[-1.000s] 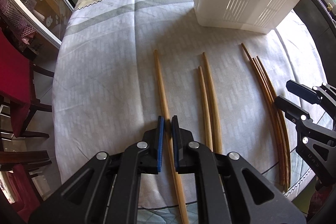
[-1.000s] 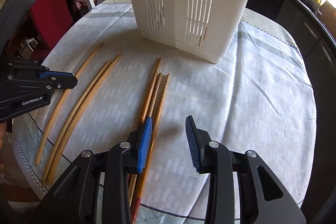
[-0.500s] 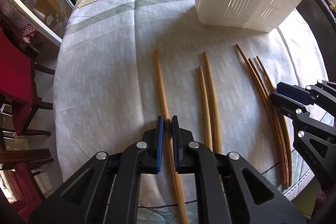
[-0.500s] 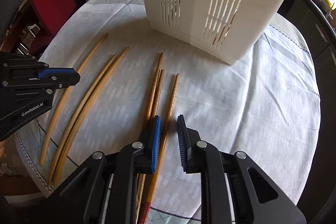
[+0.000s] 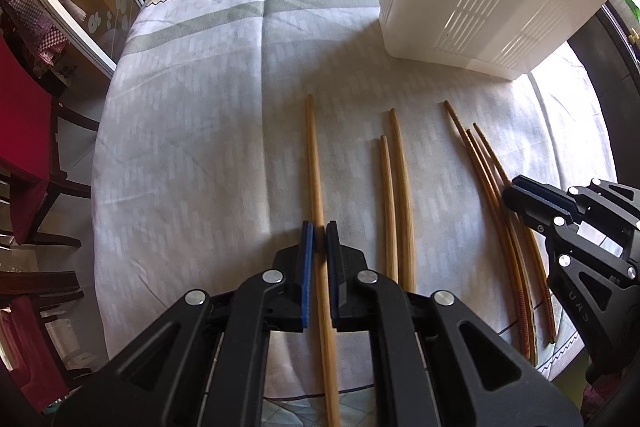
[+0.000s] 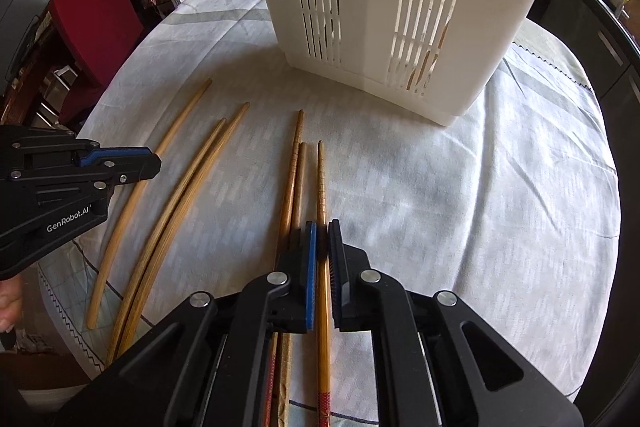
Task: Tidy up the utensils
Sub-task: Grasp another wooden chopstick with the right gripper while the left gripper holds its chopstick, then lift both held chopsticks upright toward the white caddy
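The left gripper [image 5: 319,235] has its blue-padded fingers [image 5: 306,247] clamped on a long pale wooden chopstick [image 5: 314,163], which lies on the round table under a pale patterned tablecloth [image 5: 192,131]. Just right of it lie 2 more pale wooden chopsticks [image 5: 396,195] side by side. The right gripper [image 6: 322,235] has its fingers pressed together on a darker reddish-brown chopstick with a red patterned end [image 6: 321,179]; 2 similar dark chopsticks [image 6: 292,171] lie touching each other just to its left. A tall white slotted plastic utensil holder [image 6: 384,7] stands upright at the far side of the table, apart from all the chopsticks.
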Available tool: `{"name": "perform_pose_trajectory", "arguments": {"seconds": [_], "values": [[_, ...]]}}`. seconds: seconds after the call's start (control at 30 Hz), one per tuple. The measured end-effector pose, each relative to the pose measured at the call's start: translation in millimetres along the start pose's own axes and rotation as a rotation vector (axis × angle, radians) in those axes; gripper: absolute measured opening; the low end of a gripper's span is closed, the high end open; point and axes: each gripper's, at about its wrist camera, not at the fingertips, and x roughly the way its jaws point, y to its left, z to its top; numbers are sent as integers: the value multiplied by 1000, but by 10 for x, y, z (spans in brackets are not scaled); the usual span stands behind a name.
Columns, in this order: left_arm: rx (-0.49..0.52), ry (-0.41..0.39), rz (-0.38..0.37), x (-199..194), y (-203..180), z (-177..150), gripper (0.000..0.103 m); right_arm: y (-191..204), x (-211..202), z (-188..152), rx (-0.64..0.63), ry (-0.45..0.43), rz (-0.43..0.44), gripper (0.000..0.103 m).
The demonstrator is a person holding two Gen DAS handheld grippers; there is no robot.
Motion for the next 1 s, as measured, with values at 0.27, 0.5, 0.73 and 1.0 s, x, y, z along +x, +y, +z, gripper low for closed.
{"name": "perform_pose_trajectory", "arguments": {"seconds": [0.27,0.5,0.73,1.0], "values": [[-37,-75,-19,-211,159,-52,6,-32,-415,-4,12,-116,30,7],[-37,-212,-20,-746,238,-141,6,-123,-1026,-106,29,-260,30,7],[-23,-343,-15,-1236,215,-355,6,-212,-1444,-337,35,-354,19,7],[15,-396,-12,-1438,99,-538,6,-321,-1724,-622,56,-404,27,7]]}}
